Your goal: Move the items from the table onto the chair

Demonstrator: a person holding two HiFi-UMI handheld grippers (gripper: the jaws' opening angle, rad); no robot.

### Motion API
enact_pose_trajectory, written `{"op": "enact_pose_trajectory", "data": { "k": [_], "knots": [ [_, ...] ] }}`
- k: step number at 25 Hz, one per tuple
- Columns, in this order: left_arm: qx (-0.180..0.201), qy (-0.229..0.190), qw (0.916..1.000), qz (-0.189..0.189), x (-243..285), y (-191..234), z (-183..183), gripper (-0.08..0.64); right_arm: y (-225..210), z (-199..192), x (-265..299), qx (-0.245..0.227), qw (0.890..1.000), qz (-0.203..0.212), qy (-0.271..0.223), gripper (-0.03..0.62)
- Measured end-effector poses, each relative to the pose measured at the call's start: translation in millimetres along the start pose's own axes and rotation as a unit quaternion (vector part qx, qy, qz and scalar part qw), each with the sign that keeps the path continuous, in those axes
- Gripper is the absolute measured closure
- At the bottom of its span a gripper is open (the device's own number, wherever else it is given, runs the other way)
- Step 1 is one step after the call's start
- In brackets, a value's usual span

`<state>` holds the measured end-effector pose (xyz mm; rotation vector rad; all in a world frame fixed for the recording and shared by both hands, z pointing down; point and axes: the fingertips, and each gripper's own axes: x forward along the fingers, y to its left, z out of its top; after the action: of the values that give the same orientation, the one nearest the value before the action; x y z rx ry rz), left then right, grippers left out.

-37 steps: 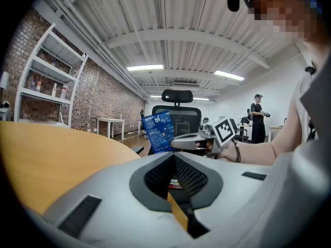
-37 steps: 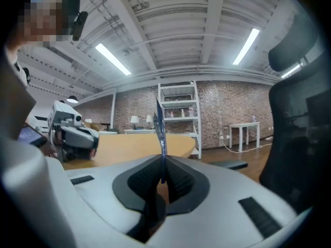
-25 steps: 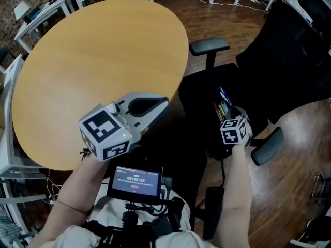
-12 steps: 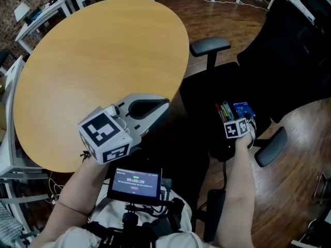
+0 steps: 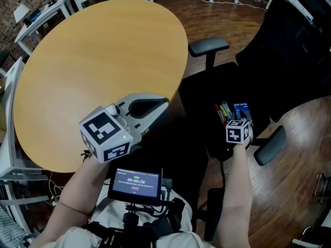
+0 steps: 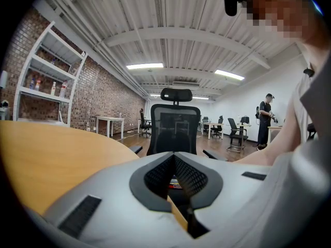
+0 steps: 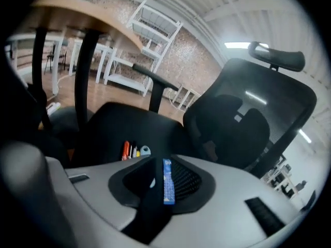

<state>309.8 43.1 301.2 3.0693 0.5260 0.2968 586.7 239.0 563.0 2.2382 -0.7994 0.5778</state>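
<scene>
A flat blue box point(image 5: 242, 109) lies on the black chair seat point(image 5: 199, 94) beside a bundle of pens point(image 5: 222, 111). My right gripper point(image 5: 240, 121) hovers just short of the box, over the seat's near right side. Its jaws came open off the box and have just been closing a little. In the right gripper view the blue box's edge point(image 7: 168, 182) shows in the gap of the right gripper point(image 7: 160, 161), and no pad presses on it. The pens point(image 7: 132, 150) lie further ahead. My left gripper point(image 5: 164, 101) is shut and empty over the edge of the round wooden table point(image 5: 103, 61).
The chair's armrests point(image 5: 208, 46) point(image 5: 269, 144) flank the seat and its tall back point(image 5: 289, 50) rises at the right. A small screen point(image 5: 135, 182) sits at my chest. White desks point(image 5: 46, 6) stand beyond the table. A person point(image 6: 266, 119) stands far off.
The right gripper let go of the blue box, which now lies on the seat beside the pens, and drew back towards me. The left gripper stayed put.
</scene>
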Motion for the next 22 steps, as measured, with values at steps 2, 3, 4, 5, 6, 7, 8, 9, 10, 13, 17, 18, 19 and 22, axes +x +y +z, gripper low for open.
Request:
{"op": "enact_pose_trajectory", "data": {
  "k": [2, 3, 4, 5, 6, 7, 8, 9, 10, 13, 17, 18, 19, 22],
  "knots": [
    [-0.001, 0.0, 1.0, 0.0, 0, 0, 0, 0.555, 5, 27, -18, 0.038, 0.998, 0.018, -0.049, 0.583],
    [-0.001, 0.0, 1.0, 0.0, 0, -1, 0, 0.555, 9, 40, -27, 0.052, 0.996, 0.03, -0.07, 0.586],
    [-0.001, 0.0, 1.0, 0.0, 0, -1, -1, 0.555, 13, 52, -36, 0.062, 0.993, 0.042, -0.09, 0.588],
    [0.0, 0.001, 1.0, 0.0, 0, -1, -2, 0.555, 17, 65, -45, 0.071, 0.99, 0.055, -0.111, 0.588],
    [0.0, 0.001, 1.0, 0.001, 1, -2, -2, 0.555, 21, 79, -55, 0.081, 0.985, 0.069, -0.132, 0.588],
    [0.0, 0.0, 1.0, 0.001, 1, -2, -2, 0.556, 25, 96, -68, 0.093, 0.98, 0.085, -0.157, 0.588],
    [-0.001, 0.0, 1.0, 0.003, 1, -1, -2, 0.556, 28, 115, -82, 0.11, 0.971, 0.104, -0.185, 0.588],
    [-0.002, 0.0, 1.0, 0.004, 0, -1, -1, 0.557, 31, 135, -99, 0.129, 0.96, 0.125, -0.214, 0.588],
    [-0.003, 0.0, 1.0, 0.005, -1, -2, -1, 0.555, 33, 155, -116, 0.146, 0.948, 0.145, -0.244, 0.588],
    [-0.004, 0.002, 1.0, 0.007, -6, -3, -2, 0.555, 44, 212, -168, 0.159, 0.914, 0.196, -0.317, 0.588],
    [-0.004, -0.002, 0.9998, 0.02, -22, -1, -2, 0.555, 78, 273, -232, 0.138, 0.876, 0.264, -0.38, 0.588],
    [-0.006, -0.002, 0.9997, 0.024, -28, 0, -2, 0.556, 89, 285, -245, 0.135, 0.866, 0.285, -0.388, 0.588],
    [-0.007, -0.003, 0.9996, 0.029, -34, 2, -2, 0.557, 101, 296, -258, 0.133, 0.857, 0.308, -0.392, 0.588],
    [-0.014, -0.004, 0.9987, 0.048, -54, 12, -3, 0.556, 141, 323, -286, 0.119, 0.831, 0.372, -0.396, 0.588]
  ]
}}
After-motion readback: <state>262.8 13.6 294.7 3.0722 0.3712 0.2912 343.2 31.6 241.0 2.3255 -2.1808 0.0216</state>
